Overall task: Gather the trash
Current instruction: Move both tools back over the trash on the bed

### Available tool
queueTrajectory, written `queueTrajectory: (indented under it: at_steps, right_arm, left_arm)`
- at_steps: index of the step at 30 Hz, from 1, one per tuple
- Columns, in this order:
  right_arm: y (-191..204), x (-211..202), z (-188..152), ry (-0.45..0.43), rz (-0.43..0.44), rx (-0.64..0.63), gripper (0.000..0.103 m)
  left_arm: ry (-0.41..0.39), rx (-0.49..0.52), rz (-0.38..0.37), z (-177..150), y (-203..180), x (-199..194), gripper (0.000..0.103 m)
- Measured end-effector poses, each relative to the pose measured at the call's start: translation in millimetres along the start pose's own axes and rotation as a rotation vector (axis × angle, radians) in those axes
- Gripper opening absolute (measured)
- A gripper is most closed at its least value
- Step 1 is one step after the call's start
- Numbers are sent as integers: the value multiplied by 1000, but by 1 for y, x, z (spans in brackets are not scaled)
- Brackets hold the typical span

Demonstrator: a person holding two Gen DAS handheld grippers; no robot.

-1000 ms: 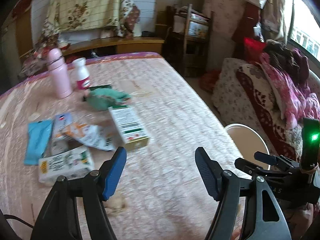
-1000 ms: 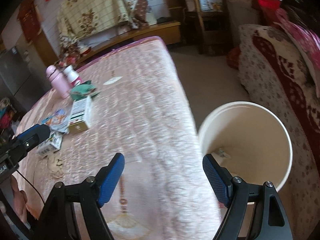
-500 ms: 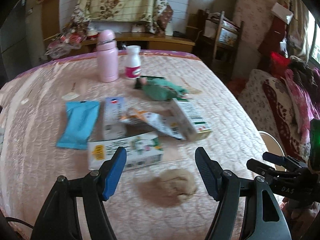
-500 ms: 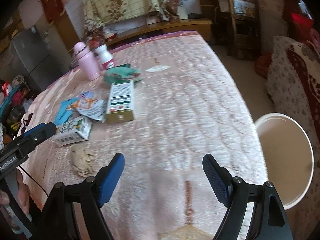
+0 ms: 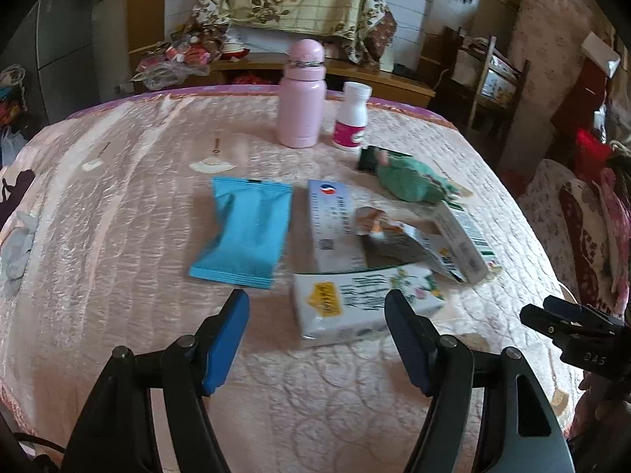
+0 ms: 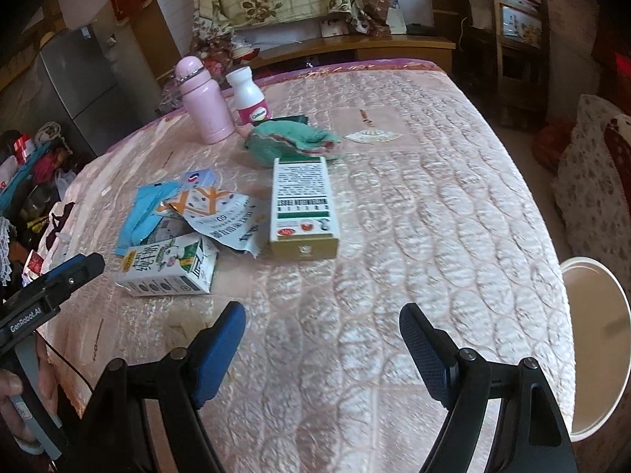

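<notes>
The step in hand looks like the approach to the first piece of trash: both grippers hover above the near edge of the table (image 5: pixel 118 205) with nothing picked up. The left gripper (image 5: pixel 317 345) has its fingers spread wide and empty, aimed at the white milk carton (image 5: pixel 366 301) lying flat just beyond the fingertips. The right gripper (image 6: pixel 321 349) is likewise wide open and empty, over bare cloth near the same edge.

The trash lies in a cluster toward the middle of the table: the blue packet (image 5: pixel 246 232), a white-blue box (image 5: pixel 333 222), a torn wrapper (image 6: pixel 215 211) and the green-and-white box (image 6: pixel 303 207). A pink bottle (image 5: pixel 301 94) and a white pill bottle (image 5: pixel 353 120) stand near the far edge. The white bin (image 6: pixel 591 335) sits on the floor off the table's right edge.

The next move probably calls for lowering the left fingers astride the carton's narrow sides, closing, then carrying it right to the bin
</notes>
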State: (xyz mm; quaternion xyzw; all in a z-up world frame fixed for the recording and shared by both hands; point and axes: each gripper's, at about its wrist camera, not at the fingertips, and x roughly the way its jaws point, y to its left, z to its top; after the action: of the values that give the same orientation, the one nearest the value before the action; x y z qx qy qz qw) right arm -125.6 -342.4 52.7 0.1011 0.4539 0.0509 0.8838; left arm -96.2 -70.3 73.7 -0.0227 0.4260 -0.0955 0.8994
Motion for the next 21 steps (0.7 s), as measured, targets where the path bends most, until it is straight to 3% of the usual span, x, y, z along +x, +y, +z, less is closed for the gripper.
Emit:
queueTrajectory:
  at_steps: [17,21]
  right_arm:
    - [22,22,25,14,-11,-30,83]
    - [26,27,36,11,-13,-41,83]
  left_arm:
    - [10,-33,-3,20,34,17,72]
    - [19,-56,-28,25,43,22,80]
